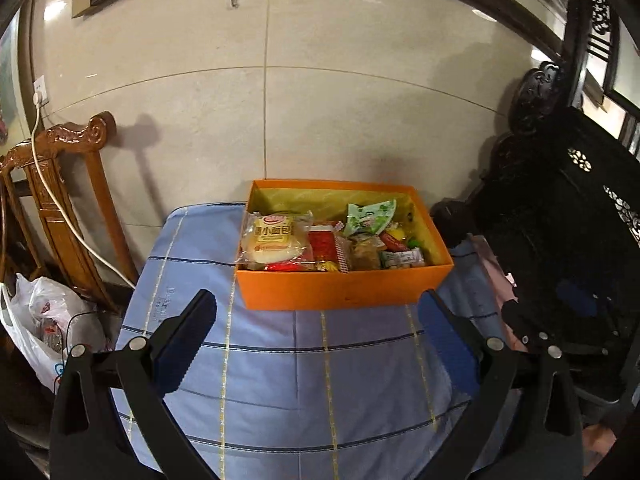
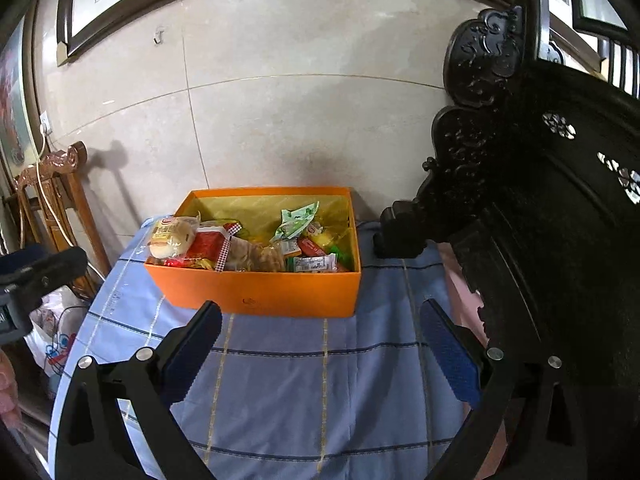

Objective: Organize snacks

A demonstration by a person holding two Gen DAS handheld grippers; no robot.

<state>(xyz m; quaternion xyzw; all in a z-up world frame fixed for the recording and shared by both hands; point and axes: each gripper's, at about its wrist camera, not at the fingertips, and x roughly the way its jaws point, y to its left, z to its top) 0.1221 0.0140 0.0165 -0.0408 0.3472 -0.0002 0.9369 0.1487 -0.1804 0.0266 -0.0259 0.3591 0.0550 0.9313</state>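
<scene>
1. At the far left, a carved wooden chair (image 1: 60,184) is seen against a tiled wall, with a white plastic bag (image 1: 44,320) on the floor beside it.
2. A table covered by a blue checked cloth (image 1: 304,364) fills the middle of both views.
3. The left gripper (image 1: 316,320) is held above the cloth with its jaws spread wide and nothing between them.
4. An orange box (image 1: 340,288) is set on the cloth near the wall, just beyond both grippers. The snacks are piled loosely inside it.
5. At the box's left end, a wrapped bread bun (image 1: 276,240) is propped on the pile. It is judged light and soft, easily crushed, with a slippery film wrapper; a gentle hold on the crimped wrapper edge seems safest.
6. Next to it lies a red packet (image 1: 324,246), then a green pouch (image 1: 368,214) standing upright and small sweets at the right end. All are judged light and crinkly.
7. The right gripper (image 2: 320,324) is likewise held wide apart and empty.
8. Dark carved furniture (image 2: 540,200) stands at the right.
</scene>
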